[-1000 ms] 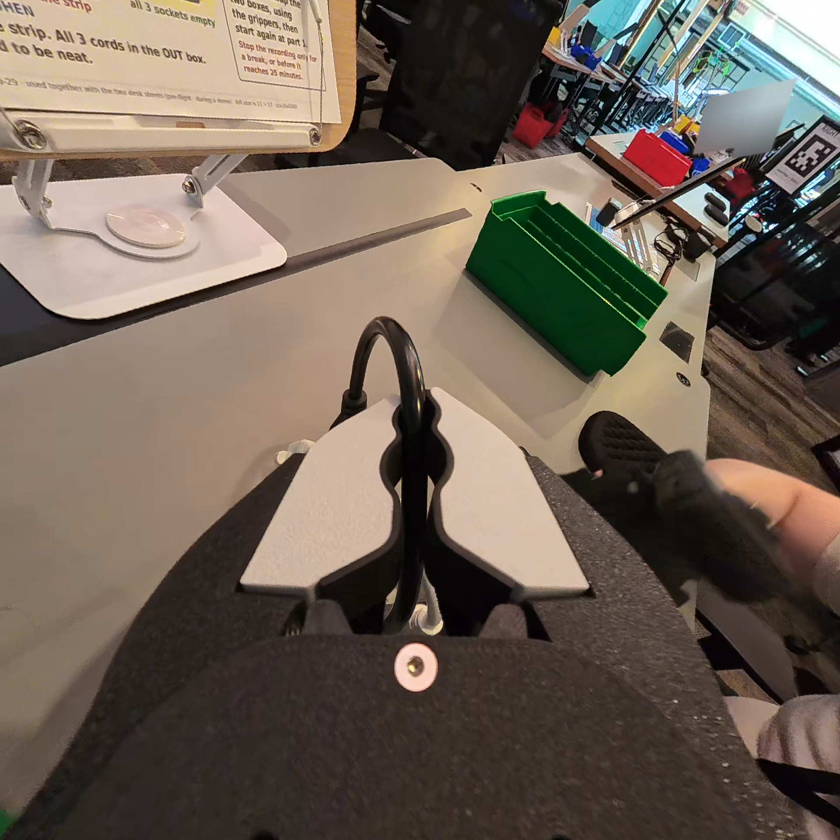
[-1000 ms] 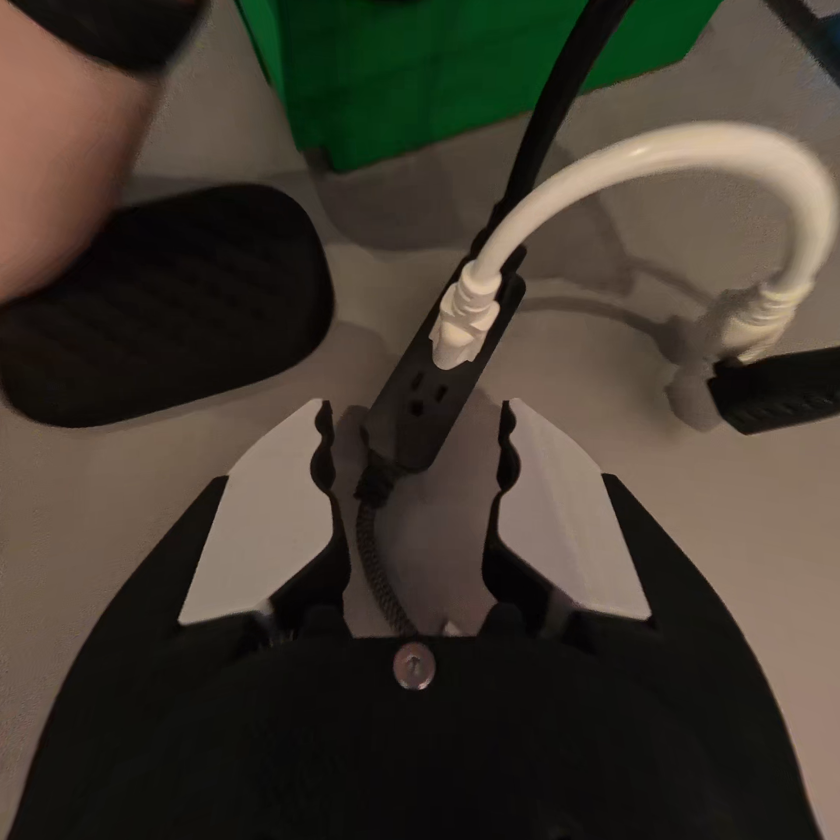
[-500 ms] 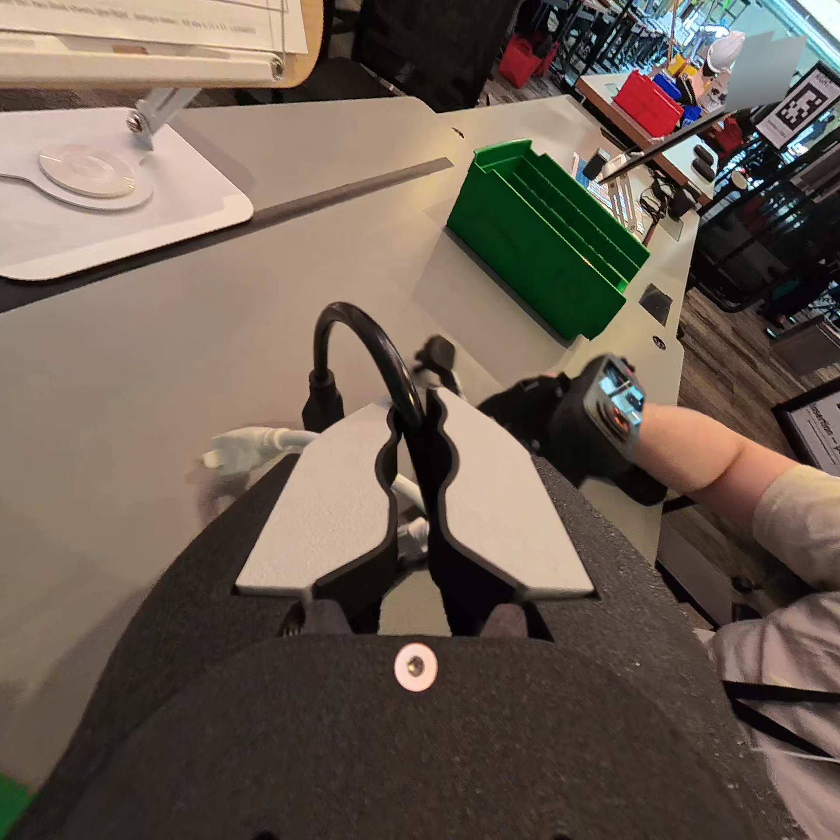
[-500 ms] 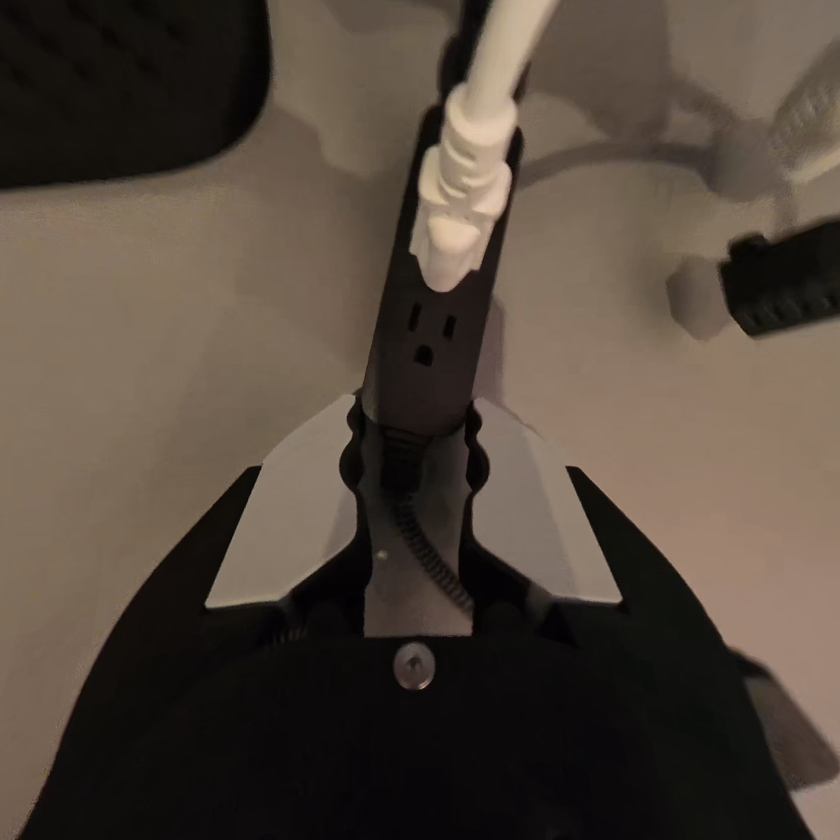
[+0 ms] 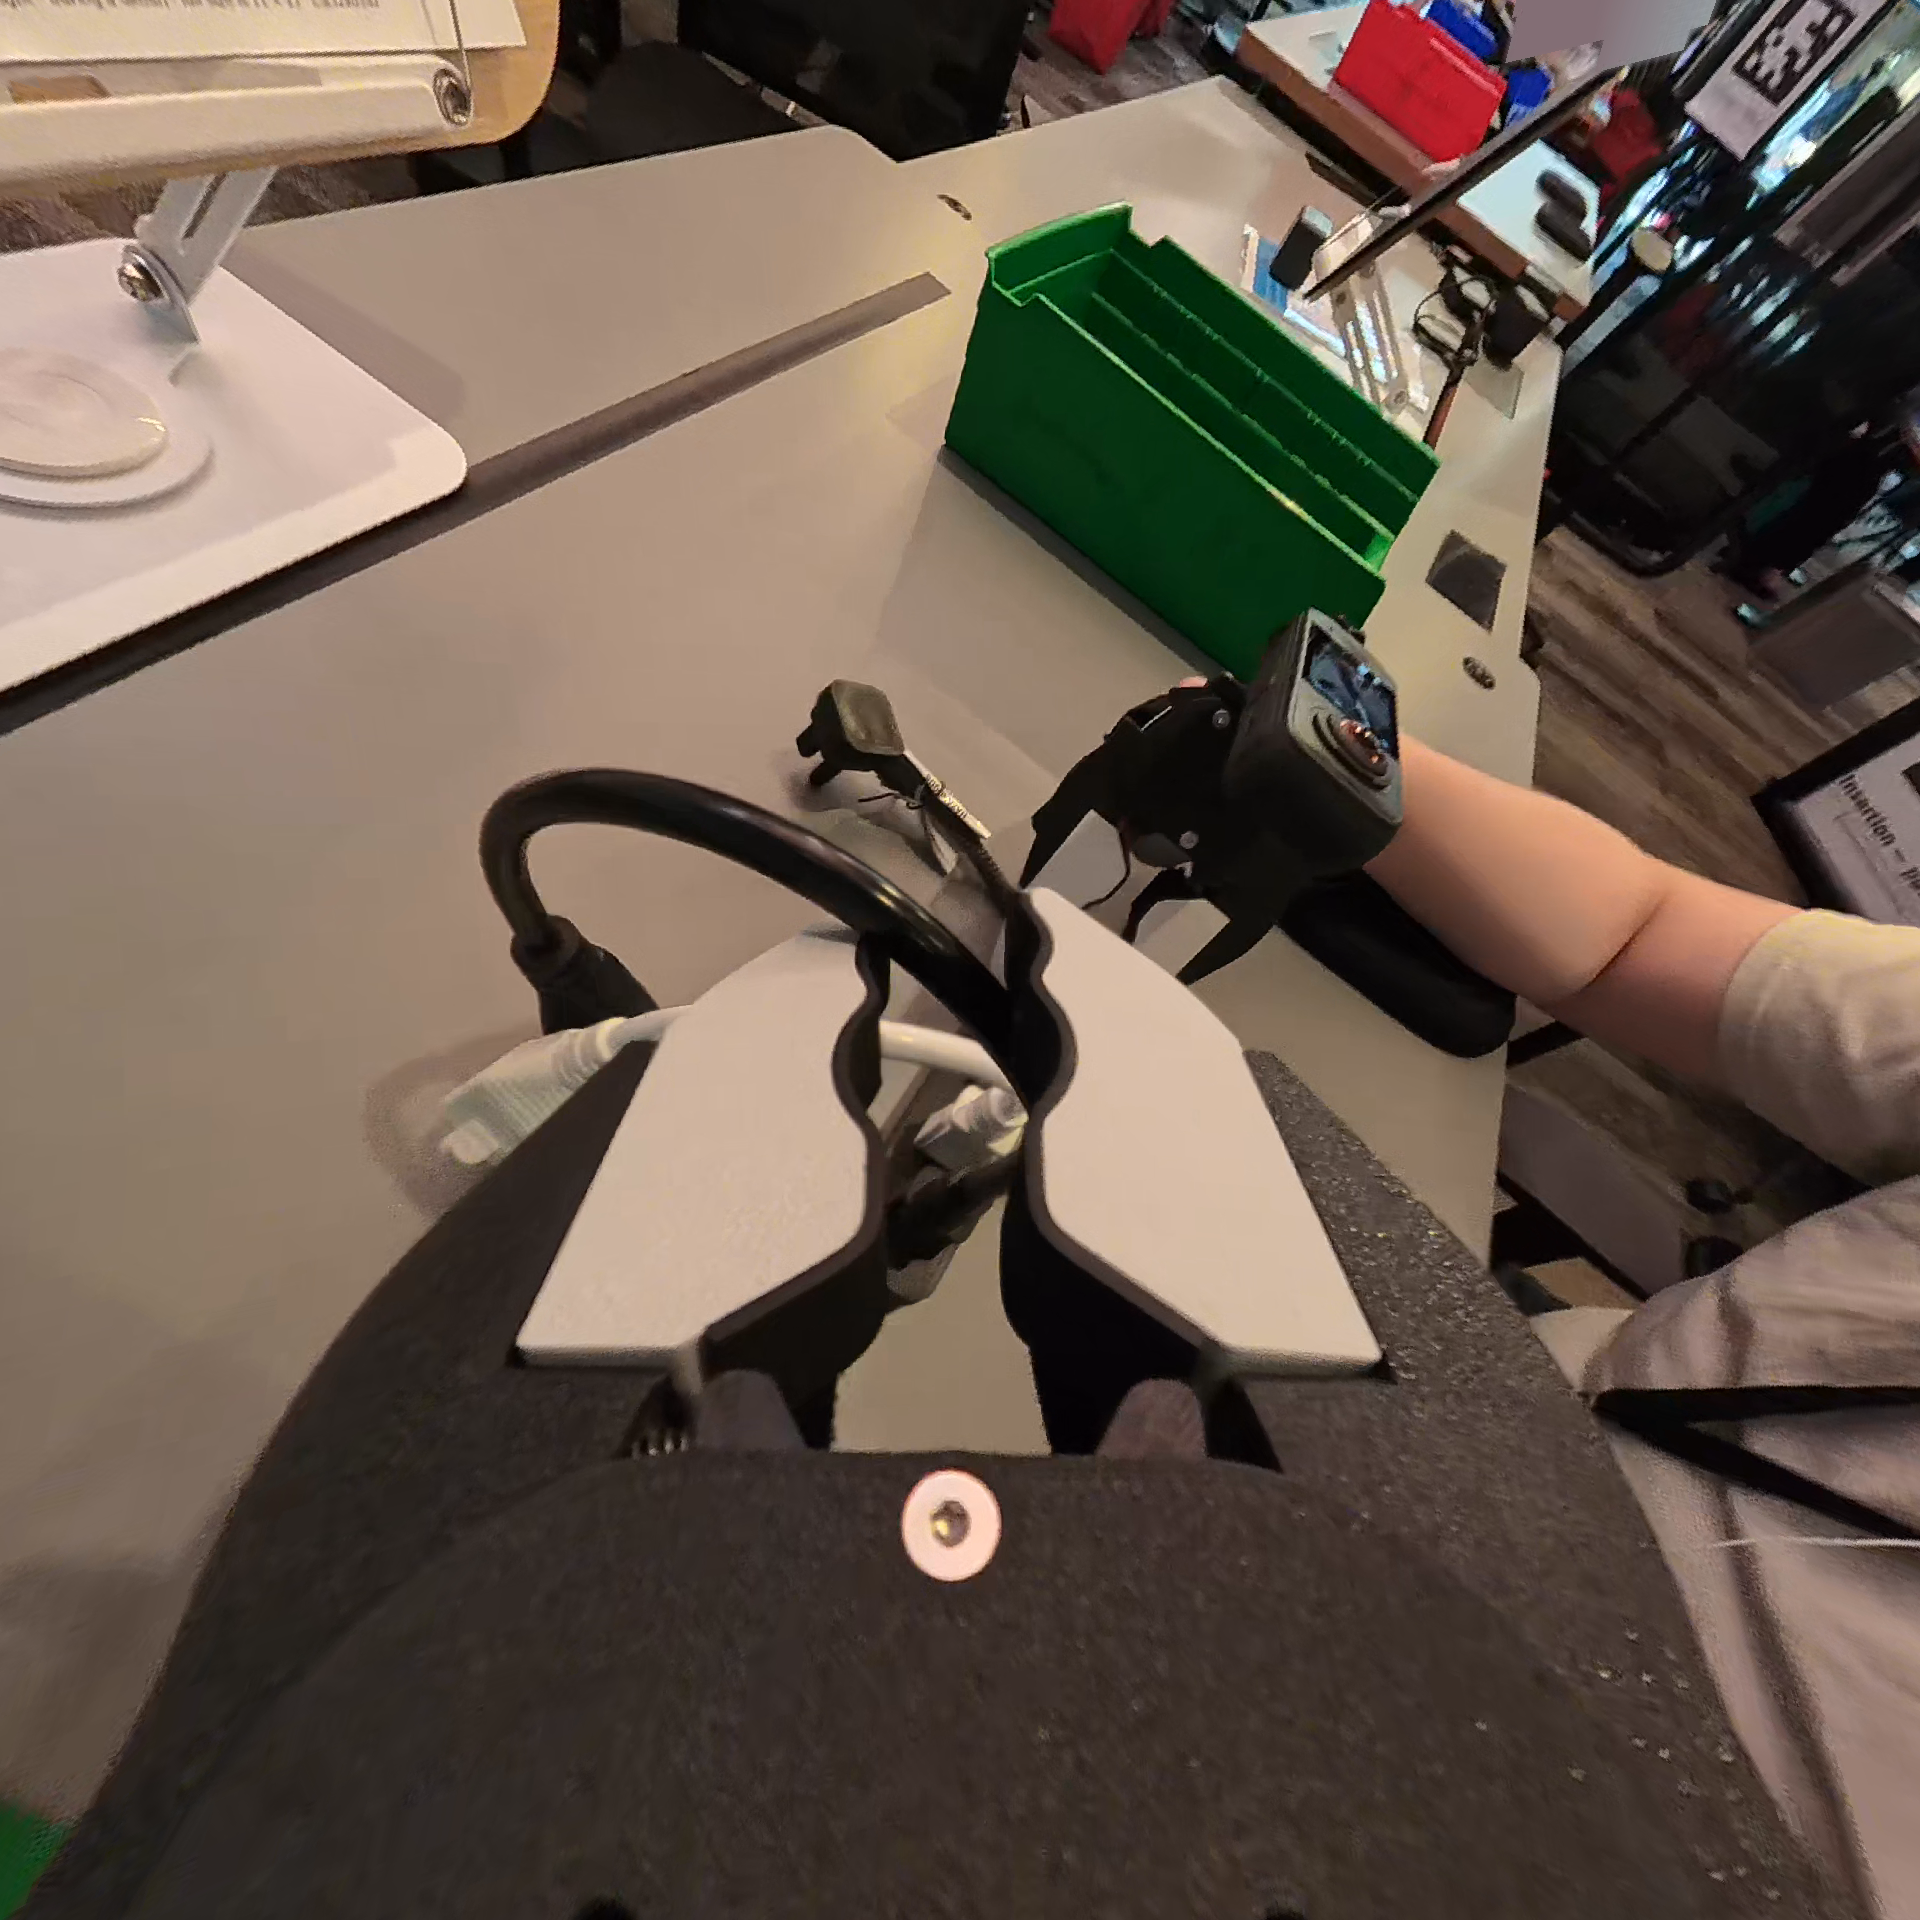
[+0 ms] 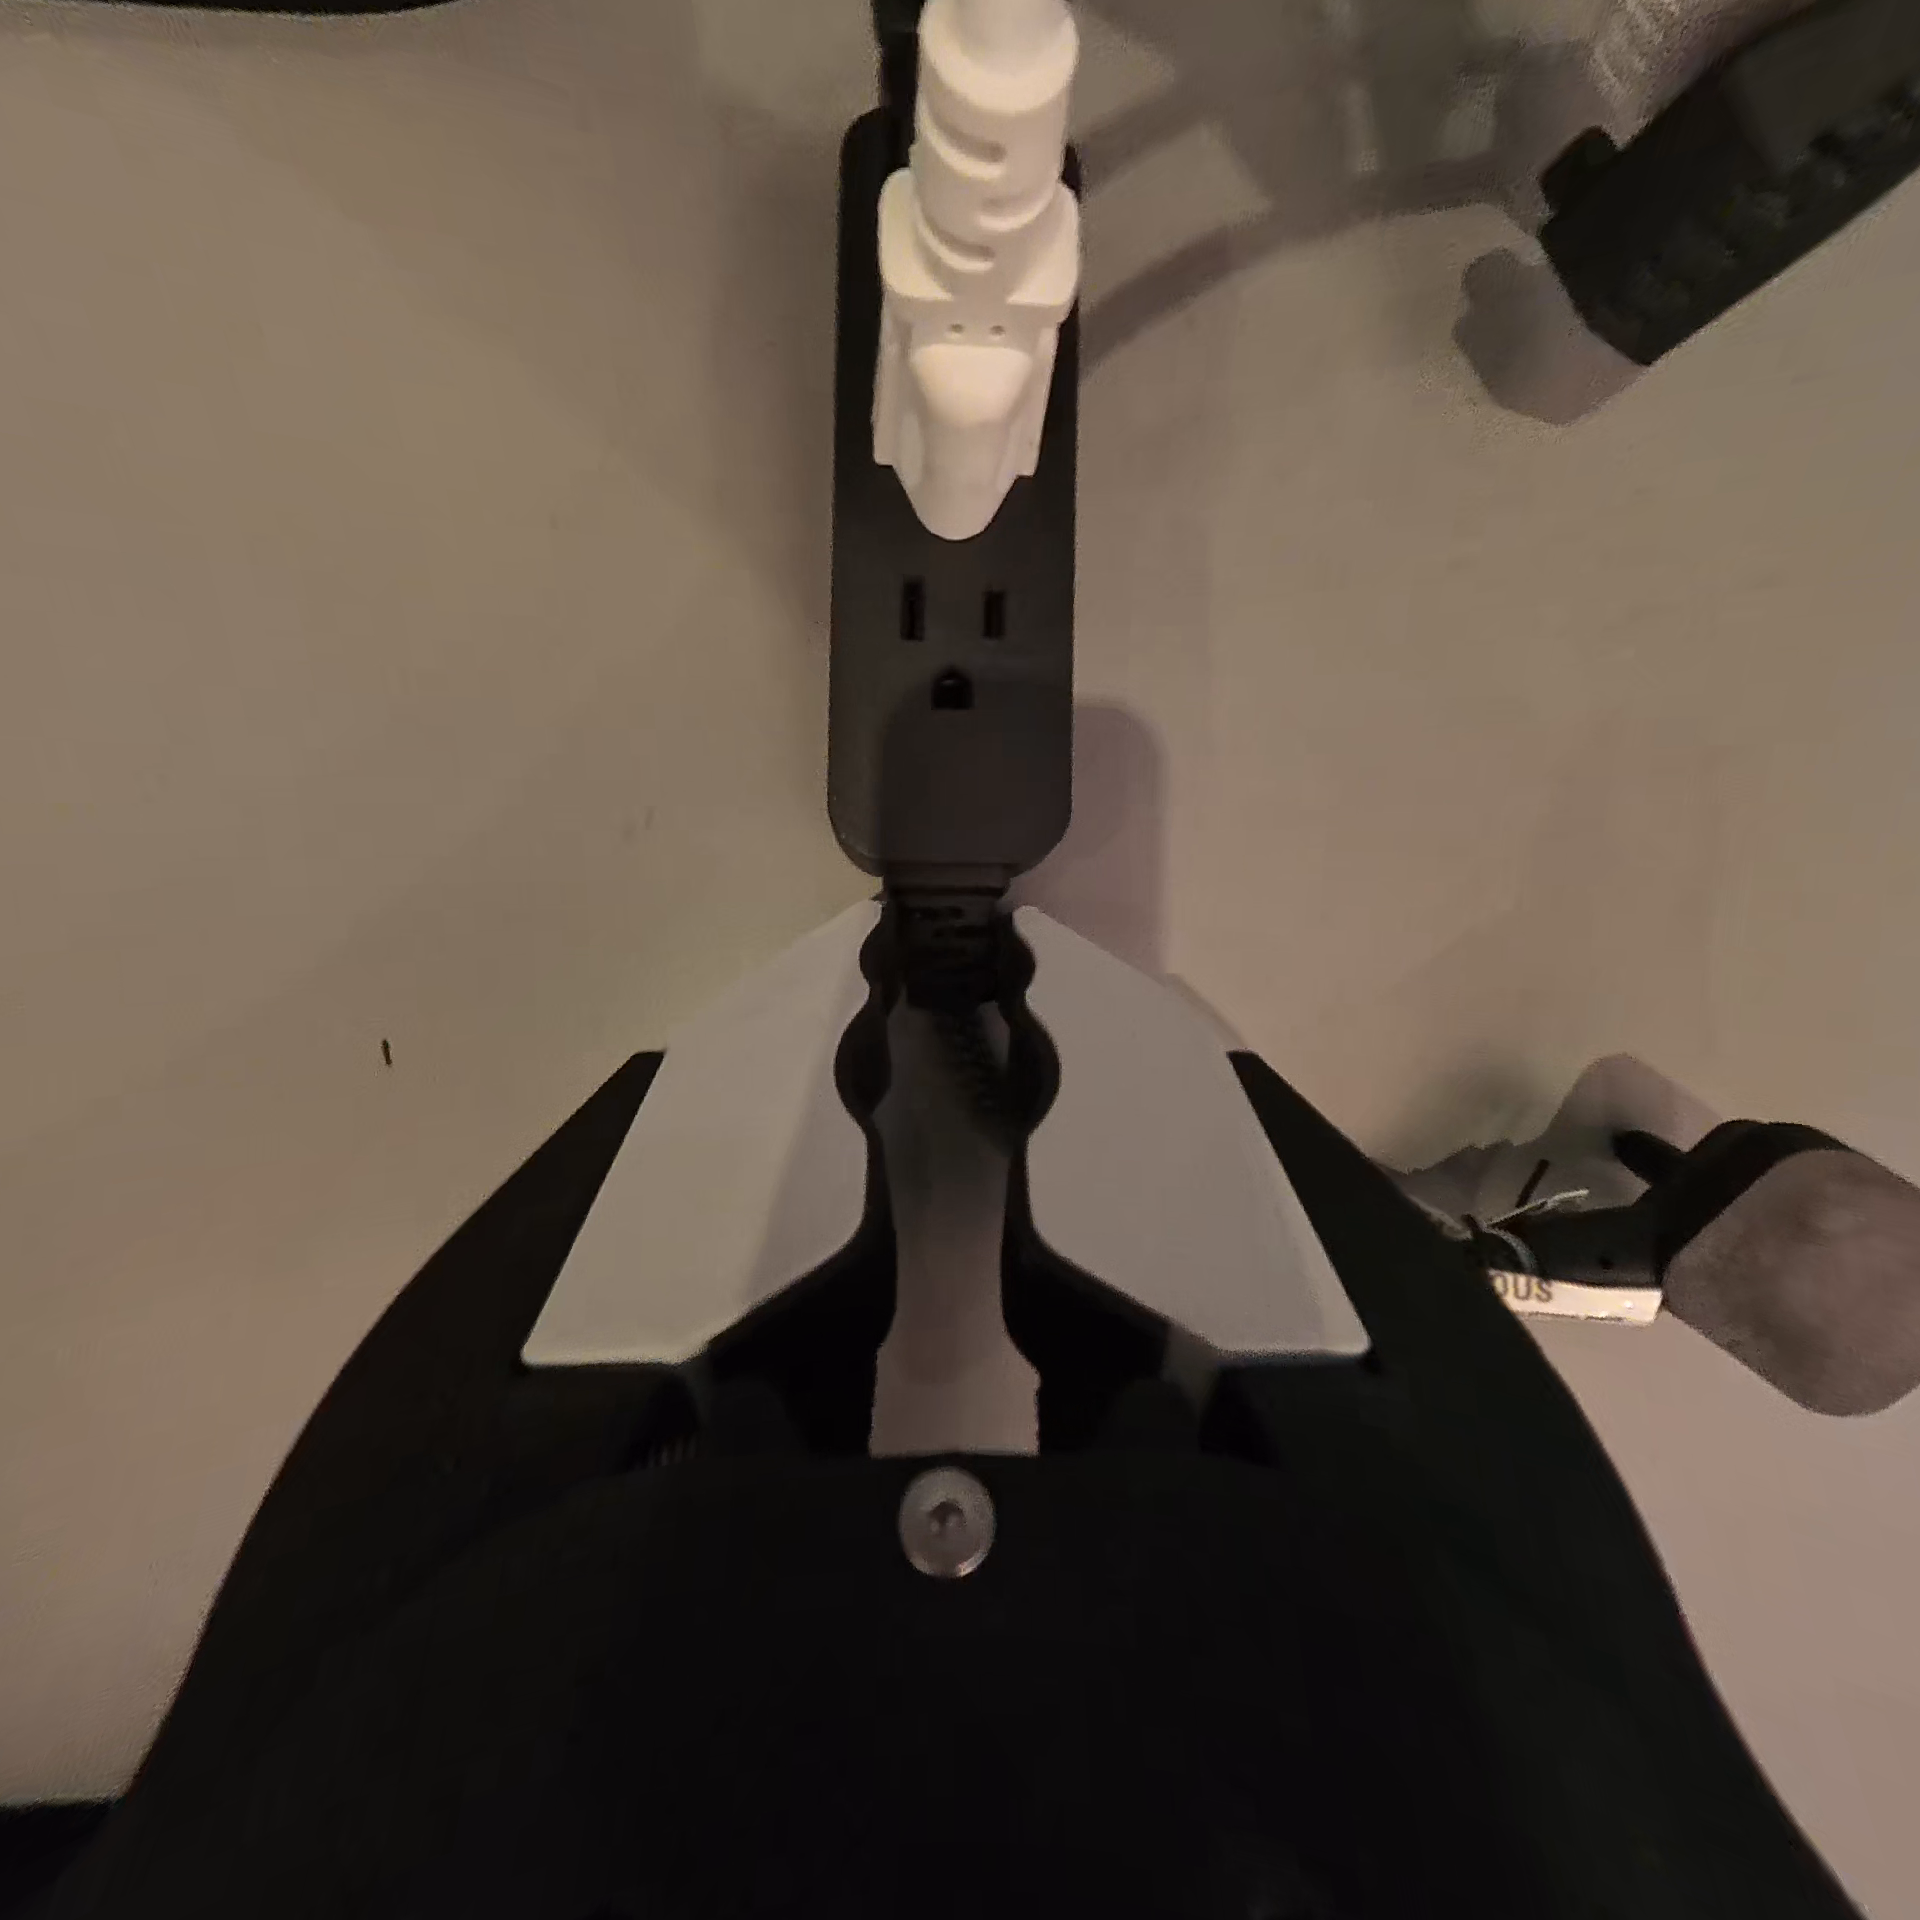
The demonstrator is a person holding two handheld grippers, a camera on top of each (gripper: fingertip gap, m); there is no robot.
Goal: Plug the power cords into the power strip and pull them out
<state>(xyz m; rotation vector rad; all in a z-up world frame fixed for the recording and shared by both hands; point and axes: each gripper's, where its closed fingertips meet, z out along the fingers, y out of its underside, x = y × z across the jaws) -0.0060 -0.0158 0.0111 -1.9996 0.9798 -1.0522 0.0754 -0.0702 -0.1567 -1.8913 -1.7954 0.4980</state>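
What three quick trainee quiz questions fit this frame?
1. True or false: the power strip socket nearest the right gripper is empty.
2. What colour is the plug seated in the strip? A black, B white, C green.
3. What is the right gripper clamping?

Key: 1 true. 2 B. 3 the strip's own braided cord, right where it leaves the strip.

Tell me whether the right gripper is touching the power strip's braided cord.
Touching. The right wrist view shows the right gripper with its jaws closed on the braided cord just below the power strip.
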